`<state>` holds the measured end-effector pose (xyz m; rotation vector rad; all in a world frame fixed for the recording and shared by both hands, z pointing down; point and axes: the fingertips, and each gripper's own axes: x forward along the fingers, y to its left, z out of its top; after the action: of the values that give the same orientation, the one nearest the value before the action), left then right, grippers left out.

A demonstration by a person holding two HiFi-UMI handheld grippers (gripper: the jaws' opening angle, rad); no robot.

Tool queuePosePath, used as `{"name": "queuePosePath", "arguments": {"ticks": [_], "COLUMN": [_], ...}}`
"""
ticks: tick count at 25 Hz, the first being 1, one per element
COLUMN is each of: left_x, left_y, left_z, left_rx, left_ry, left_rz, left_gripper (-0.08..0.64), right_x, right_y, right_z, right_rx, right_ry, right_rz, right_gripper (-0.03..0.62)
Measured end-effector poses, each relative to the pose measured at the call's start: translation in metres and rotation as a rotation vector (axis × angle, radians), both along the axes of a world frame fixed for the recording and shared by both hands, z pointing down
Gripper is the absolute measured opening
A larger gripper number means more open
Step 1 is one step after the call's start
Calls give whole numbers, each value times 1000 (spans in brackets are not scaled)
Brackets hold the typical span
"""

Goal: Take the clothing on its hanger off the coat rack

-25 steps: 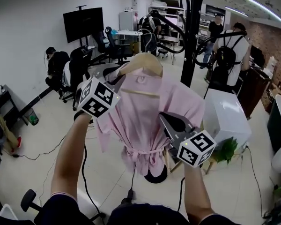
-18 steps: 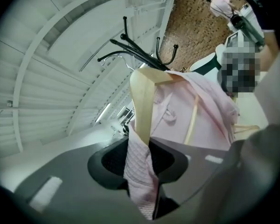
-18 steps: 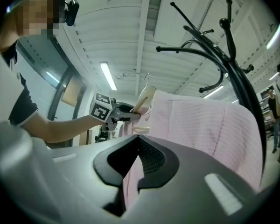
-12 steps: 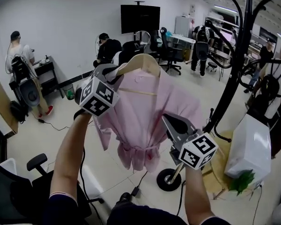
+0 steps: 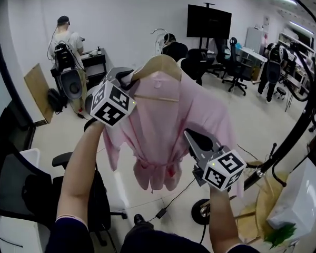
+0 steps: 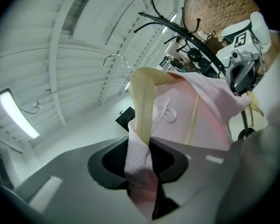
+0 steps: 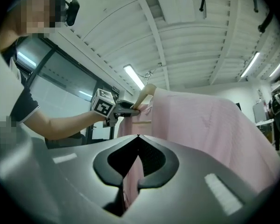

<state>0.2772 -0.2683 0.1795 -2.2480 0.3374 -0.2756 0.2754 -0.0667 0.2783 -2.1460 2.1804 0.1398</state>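
Observation:
A pink robe (image 5: 163,125) hangs on a wooden hanger (image 5: 160,65), held in the air away from the black coat rack (image 5: 300,125) at the right. My left gripper (image 5: 130,78) is shut on the hanger's left shoulder with pink cloth pinched over it. In the left gripper view the hanger (image 6: 142,101) runs up from between the jaws, and its wire hook (image 6: 113,58) hangs on nothing. My right gripper (image 5: 189,136) is shut on the robe's right side. In the right gripper view pink cloth (image 7: 205,120) passes down between the shut jaws.
A black office chair (image 5: 21,194) stands at the lower left. The rack's round base (image 5: 200,212) and a white box (image 5: 300,188) are at the lower right. A cable (image 5: 174,202) runs across the floor. People, desks and a black screen (image 5: 209,21) fill the far side.
The head view has swung left, so the coat rack has slid from the middle to the right edge. The robe on its hanger has come away from the rack. Both grips are unchanged.

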Motion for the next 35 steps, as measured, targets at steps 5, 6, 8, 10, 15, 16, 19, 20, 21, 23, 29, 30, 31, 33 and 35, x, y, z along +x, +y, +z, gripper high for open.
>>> {"name": "queuePosePath", "arguments": {"ticks": [5,6,8,10,15,16,19,20,21,23,29,30,31,33,35], "left_x": [-47,-55,-71,-87,-132,-138,-163,-172,-181,-197,-268,-280,-291,-310,-328], "left_y": [-61,-73,-97,-118,-158,-165,-187,-195,-202,-215,-244,-248,-251,-254,-256], "left_z": [2,3,5,4,0,1,2,1,0,-3,-9,-9,-8,-4,-2], "left_rx": [-14,-16,-20,-19,20,27,39,40,41,43,34,30,26,11,-2], "left_ry": [-4,-6,-7,-4,3,1,-8,-10,-11,-9,12,12,11,6,1], "left_rz": [-98,-116,-153,-186,-259,-270,-322,-347,-371,-418,-614,-648,-679,-740,-808], "left_gripper": [120,120,120,120,120,120,120,120,120,120,120,120,120,120,120], "right_x": [-23,-28,-37,-47,-82,-89,-110,-116,-122,-131,-170,-177,-183,-191,-197], "right_y": [-68,-82,-110,-138,-208,-219,-250,-260,-269,-285,-326,-332,-337,-343,-345], "right_z": [4,4,4,5,6,5,2,1,-1,-3,-5,-4,-3,-2,-4], "right_rx": [-8,-6,1,6,14,15,21,23,25,26,20,16,13,9,5], "right_ry": [5,6,6,4,4,5,5,5,5,7,18,20,21,23,25], "right_rz": [-96,-114,-153,-194,-296,-312,-369,-393,-415,-458,-635,-666,-694,-746,-799], "right_gripper": [2,2,2,2,2,2,2,2,2,2,2,2,2,2,2]}}
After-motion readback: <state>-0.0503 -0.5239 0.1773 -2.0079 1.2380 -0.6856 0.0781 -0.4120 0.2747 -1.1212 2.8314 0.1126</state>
